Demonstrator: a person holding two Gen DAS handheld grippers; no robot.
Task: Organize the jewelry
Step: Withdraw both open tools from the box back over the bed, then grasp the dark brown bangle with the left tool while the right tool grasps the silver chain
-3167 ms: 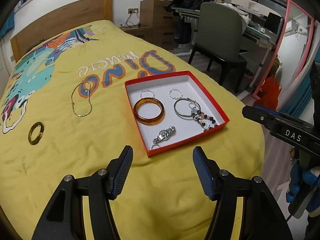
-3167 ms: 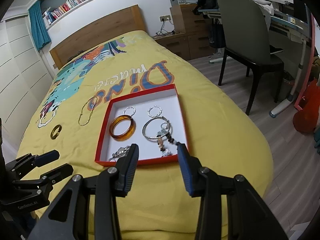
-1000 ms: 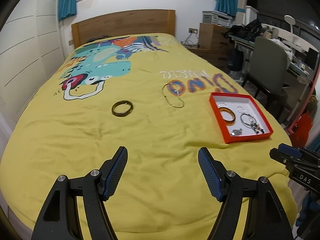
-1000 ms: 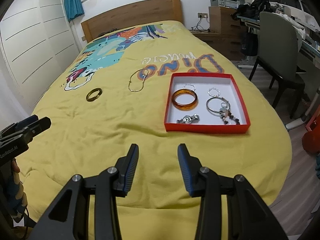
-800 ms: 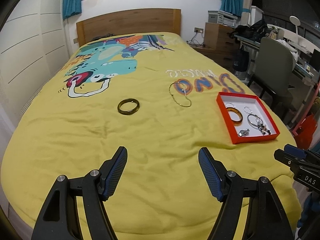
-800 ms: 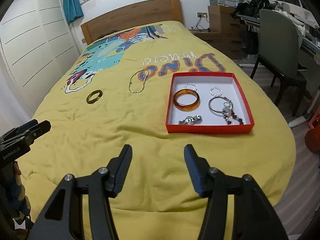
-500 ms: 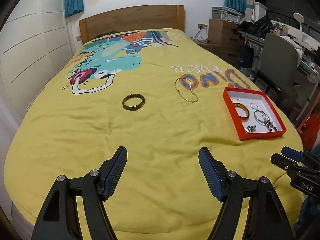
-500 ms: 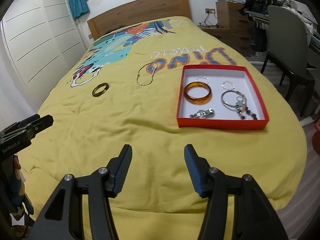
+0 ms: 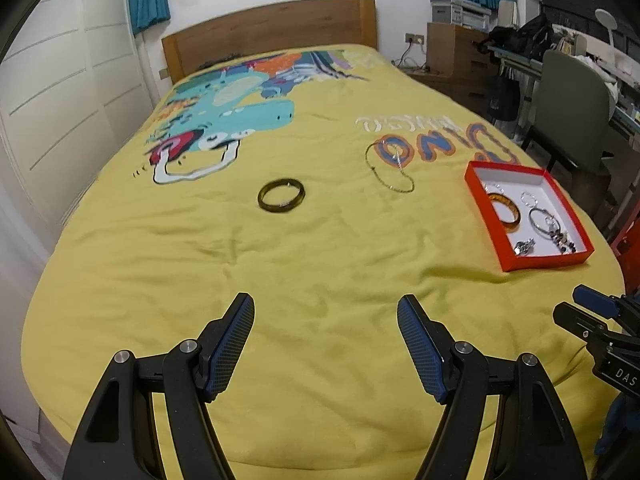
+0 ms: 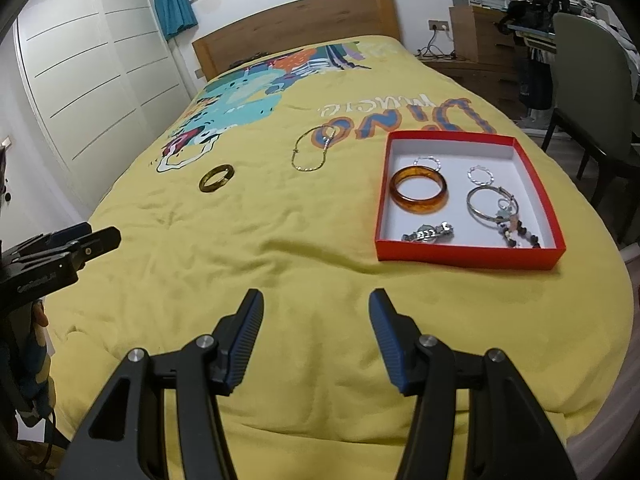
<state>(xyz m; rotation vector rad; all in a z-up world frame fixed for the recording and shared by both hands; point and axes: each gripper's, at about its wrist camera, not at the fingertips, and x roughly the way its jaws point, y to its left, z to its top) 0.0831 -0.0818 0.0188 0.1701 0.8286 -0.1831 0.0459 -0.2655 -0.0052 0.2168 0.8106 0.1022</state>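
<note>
A red box (image 9: 489, 208) (image 10: 468, 257) with a white inside lies on the yellow bedspread (image 9: 280, 264) at the right. It holds an amber bangle (image 10: 417, 190), silver hoops (image 10: 481, 175), a silver bangle (image 10: 489, 201), a watch (image 10: 429, 233) and a beaded bracelet (image 10: 520, 236). A dark olive bangle (image 9: 281, 200) (image 10: 216, 177) and a gold chain (image 9: 390, 168) (image 10: 314, 152) lie loose on the bed, left of the box. My left gripper (image 9: 326, 322) and right gripper (image 10: 316, 314) are open and empty, above the near end of the bed.
A wooden headboard (image 9: 272, 28) is at the far end. White wardrobe doors (image 10: 92, 64) stand on the left. A grey-green chair (image 9: 572, 92), a desk and drawers (image 9: 452, 48) stand to the right of the bed.
Both grippers have drawn back and swung left from close above the box, so the whole bed shows. The right jaws opened a little wider. The jewelry has not moved.
</note>
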